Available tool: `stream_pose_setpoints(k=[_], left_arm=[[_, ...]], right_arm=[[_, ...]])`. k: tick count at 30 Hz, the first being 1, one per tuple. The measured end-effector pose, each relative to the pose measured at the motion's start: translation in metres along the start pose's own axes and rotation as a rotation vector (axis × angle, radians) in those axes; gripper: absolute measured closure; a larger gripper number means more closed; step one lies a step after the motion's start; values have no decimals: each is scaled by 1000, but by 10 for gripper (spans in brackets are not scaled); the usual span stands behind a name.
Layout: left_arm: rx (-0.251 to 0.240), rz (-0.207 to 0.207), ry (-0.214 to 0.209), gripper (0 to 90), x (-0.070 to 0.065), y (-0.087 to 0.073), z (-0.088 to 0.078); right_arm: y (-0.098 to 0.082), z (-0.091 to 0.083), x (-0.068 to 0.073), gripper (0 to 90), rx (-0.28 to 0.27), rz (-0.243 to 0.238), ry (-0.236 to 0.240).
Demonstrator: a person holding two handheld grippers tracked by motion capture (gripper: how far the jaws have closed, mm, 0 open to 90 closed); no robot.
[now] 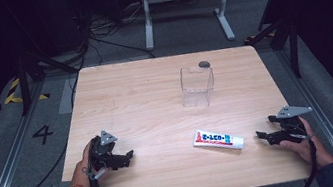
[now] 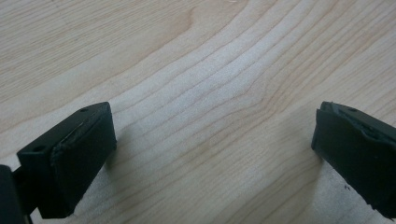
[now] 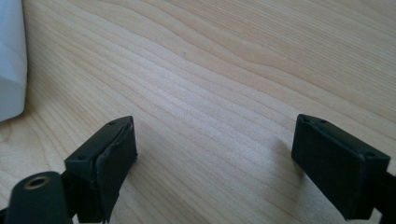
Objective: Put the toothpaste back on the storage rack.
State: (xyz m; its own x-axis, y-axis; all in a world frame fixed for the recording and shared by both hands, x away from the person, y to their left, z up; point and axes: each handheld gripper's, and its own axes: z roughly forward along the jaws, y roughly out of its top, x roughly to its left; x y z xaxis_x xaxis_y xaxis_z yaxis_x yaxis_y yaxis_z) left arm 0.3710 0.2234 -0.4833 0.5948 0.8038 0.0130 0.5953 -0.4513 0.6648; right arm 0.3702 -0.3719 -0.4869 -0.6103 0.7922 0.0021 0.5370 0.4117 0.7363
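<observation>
**Both grippers rest open on the table, toothpaste tube lying near the right one**

A pale wooden table with fine, wavy grain and rounded corners carries three things. A flat white toothpaste tube with blue and red print lies on its side toward the near edge, right of centre, its crimped end pointing at the right gripper. That black gripper, held in the person's right hand, sits just beside the tube without touching it; its jaws stand wide apart with only bare wood between them. In the right gripper view a white, smooth-edged shape shows at the left border, probably the tube's end, though too little shows to be sure.

The left gripper, black with a grey three-cornered plate on top, rests near the table's near left corner in the person's left hand, well apart from the tube. Its blocky, matte jaws are likewise spread, nothing between them.

Farther back stands a clear, square-sided plastic container, upright and open-topped, with a small dark rounded object just behind its rim.
</observation>
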Motion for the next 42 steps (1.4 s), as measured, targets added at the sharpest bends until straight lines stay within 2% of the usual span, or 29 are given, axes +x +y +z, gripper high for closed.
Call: stream_pose_setpoints(k=[1,2,3,9,11,13,16,18,21,23,26,28,34,42], left_arm=[[3,-19,-14,0,-1,0,0],[1,9,-12,0,1,1,0],[6,-13,-24,0,0,0,1],[5,-14,-22,0,0,0,1],[4,15,-23,0,2,0,0],[3,11,-33,1,2,-2,-1],[7,37,-45,2,5,-3,-3],[4,48,-74,0,8,-5,-4],[4,66,-88,0,10,-5,-4],[2,67,-90,0,10,-5,-4],[4,65,-90,1,10,-6,-4],[4,65,-90,1,10,-6,-4],[4,65,-90,1,10,-6,-4],[4,65,-90,1,10,-6,-4]], right_arm=[[0,0,0,146,1,0,1],[0,-1,0,152,1,-2,4],[0,-1,0,152,-1,-1,5],[1,0,1,151,5,1,0],[2,0,1,151,10,3,1],[3,0,1,150,20,1,2],[5,0,1,147,36,0,4],[7,0,1,140,59,-24,32],[8,-3,5,167,82,-46,45],[8,-4,7,179,87,-63,50],[11,-8,19,208,110,-124,75],[12,-8,20,208,118,-134,78],[16,-10,28,233,111,-167,119],[22,-13,45,214,115,-219,182]])
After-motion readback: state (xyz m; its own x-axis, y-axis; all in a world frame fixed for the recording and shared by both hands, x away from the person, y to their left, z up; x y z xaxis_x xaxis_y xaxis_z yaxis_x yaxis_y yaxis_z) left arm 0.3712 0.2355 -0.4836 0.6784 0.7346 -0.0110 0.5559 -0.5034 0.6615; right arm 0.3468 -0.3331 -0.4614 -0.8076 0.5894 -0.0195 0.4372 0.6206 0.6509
